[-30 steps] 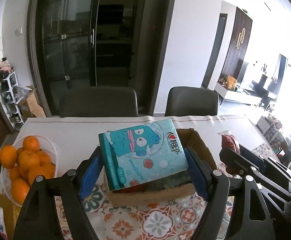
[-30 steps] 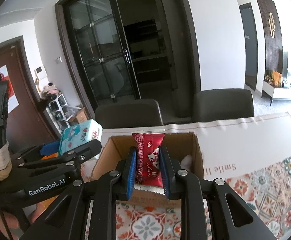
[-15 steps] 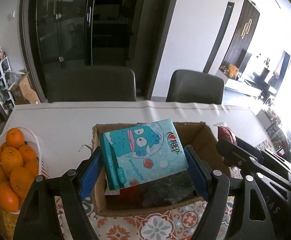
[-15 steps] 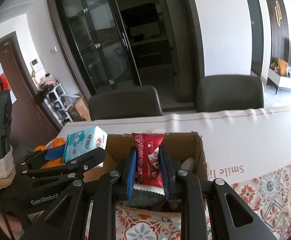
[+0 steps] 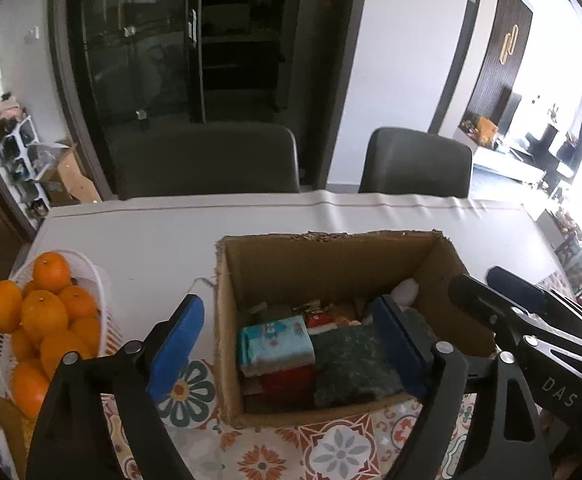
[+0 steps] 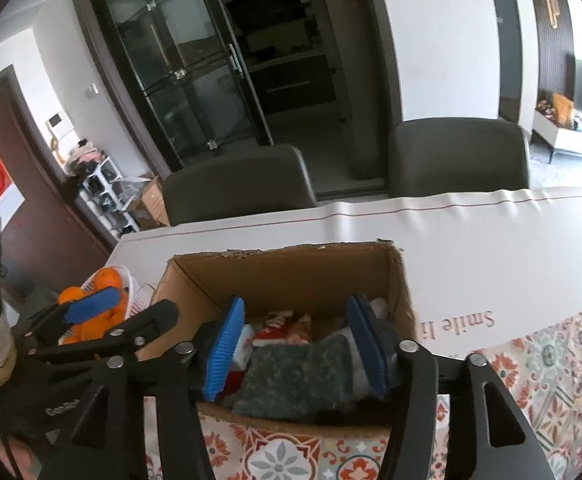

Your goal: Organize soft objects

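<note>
Change, left side: the left gripper (image 5: 287, 340), which was pinching the blue tissue pack (image 5: 277, 344) a second ago, is now standing spread with nothing between its blue pads; its jaws have just been opening, and the pack is lying inside the cardboard box (image 5: 331, 256), low in the centre of the left wrist frame.
Change, right side: the right gripper (image 6: 297, 346) is no longer clamping the red snack packet (image 6: 277, 322); its jaws have just been opening and are standing apart over the box, while the packet is resting among the contents at the box's middle.
Box contents: a dark green fuzzy cloth (image 5: 351, 364) is lying just beside the tissue pack, to its right; red items are showing beneath and behind them.
Surroundings: the box is sitting on the bench (image 5: 151, 232), partly on a patterned floral mat (image 5: 331, 448) along the lower edge of the frame.
Left of frame: a white basket (image 5: 103, 280) is holding oranges (image 5: 45, 312), near the box.
Background: two dark chairs (image 5: 207, 160) are standing behind the bench, before black glass doors (image 5: 163, 40).
Obstruction: each gripper's black arms are covering the box's near wall in its own view.
</note>
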